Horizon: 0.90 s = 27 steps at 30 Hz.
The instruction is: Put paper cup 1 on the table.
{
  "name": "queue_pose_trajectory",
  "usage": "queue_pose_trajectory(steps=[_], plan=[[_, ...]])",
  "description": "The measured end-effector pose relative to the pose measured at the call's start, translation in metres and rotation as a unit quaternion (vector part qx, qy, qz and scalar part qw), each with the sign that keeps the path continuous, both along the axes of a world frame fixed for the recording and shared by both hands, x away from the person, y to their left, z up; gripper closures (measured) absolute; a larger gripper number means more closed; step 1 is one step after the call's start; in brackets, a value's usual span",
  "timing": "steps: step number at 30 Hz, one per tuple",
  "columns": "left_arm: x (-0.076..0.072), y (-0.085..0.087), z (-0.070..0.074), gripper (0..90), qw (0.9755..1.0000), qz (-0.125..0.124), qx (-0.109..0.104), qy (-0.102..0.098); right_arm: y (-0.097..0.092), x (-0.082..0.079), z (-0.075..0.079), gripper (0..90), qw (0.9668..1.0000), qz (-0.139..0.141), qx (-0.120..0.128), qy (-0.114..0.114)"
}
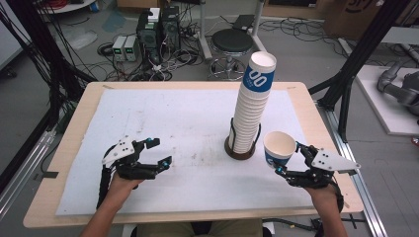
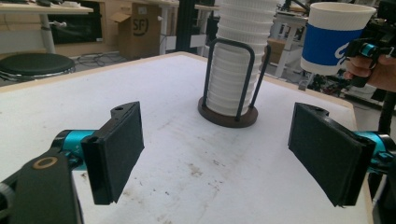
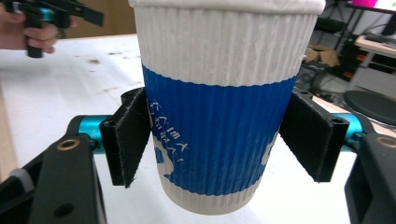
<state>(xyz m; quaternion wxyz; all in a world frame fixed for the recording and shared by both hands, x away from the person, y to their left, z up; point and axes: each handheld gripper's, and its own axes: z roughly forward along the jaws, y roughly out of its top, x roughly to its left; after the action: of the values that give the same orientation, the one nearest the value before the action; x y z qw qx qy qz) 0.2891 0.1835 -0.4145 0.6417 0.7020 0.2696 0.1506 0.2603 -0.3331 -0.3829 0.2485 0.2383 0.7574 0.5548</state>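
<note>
High view. Landmark: the cup stack (image 1: pixel 252 106), a tall column of nested paper cups standing upright in a dark wire holder (image 1: pixel 241 148) on the right half of the white mat (image 1: pixel 163 128). The right gripper (image 1: pixel 288 159) sits just right of the holder's base and clamps a single paper cup (image 1: pixel 279 148) by its blue band. The cup is clear of the mat, mouth up, tilted a little toward the stack, and well below the stack's top rim. Its long axis runs roughly parallel to the stack. Judgement: whether this cup goes onto the stack or away from it, the right hand is the nearer one and the move turns on that height gap. The left gripper (image 1: pixel 159 151) rests well left of the stack, low over the mat, holding nothing.

Left gripper view. Both pads stand wide apart with bare, stained mat between them. The stack and holder are ahead, and the held cup (image 2: pixel 335 39) hangs to the right of the stack.

Right gripper view. Both black pads press the ribbed blue band of the cup (image 3: pixel 219 121), one on each side, in a firm grip near mid-height.

Surroundings: the mat covers a pale wooden table (image 1: pixel 316 118). Behind the stack are a round stool (image 1: pixel 231 42), floor cables and electronics boxes (image 1: pixel 158 27).
</note>
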Motion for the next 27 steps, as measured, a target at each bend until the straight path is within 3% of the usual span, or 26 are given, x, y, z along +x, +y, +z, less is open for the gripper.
queue_pose_trajectory(steps=[7,13,18,23,27], plan=[[0.001,-0.001,-0.001,18.1,1.0000,0.004,0.007,0.001,-0.019,0.008,-0.007,27.7,0.9985,-0.052,0.018,0.002],[0.002,-0.001,-0.003,18.1,1.0000,0.006,0.006,0.004,-0.028,0.021,-0.012,27.7,0.9944,-0.103,0.023,0.006],[0.001,0.000,-0.003,18.3,1.0000,0.006,0.006,0.003,-0.029,0.038,-0.019,27.7,0.9906,-0.135,0.012,0.020],[0.001,0.000,-0.004,18.3,1.0000,0.007,0.005,0.005,-0.025,0.060,-0.025,27.7,0.9858,-0.165,0.005,0.029],[0.002,-0.001,-0.005,18.4,0.9999,0.005,0.006,0.007,-0.021,0.079,-0.033,27.6,0.9783,-0.203,0.006,0.043]])
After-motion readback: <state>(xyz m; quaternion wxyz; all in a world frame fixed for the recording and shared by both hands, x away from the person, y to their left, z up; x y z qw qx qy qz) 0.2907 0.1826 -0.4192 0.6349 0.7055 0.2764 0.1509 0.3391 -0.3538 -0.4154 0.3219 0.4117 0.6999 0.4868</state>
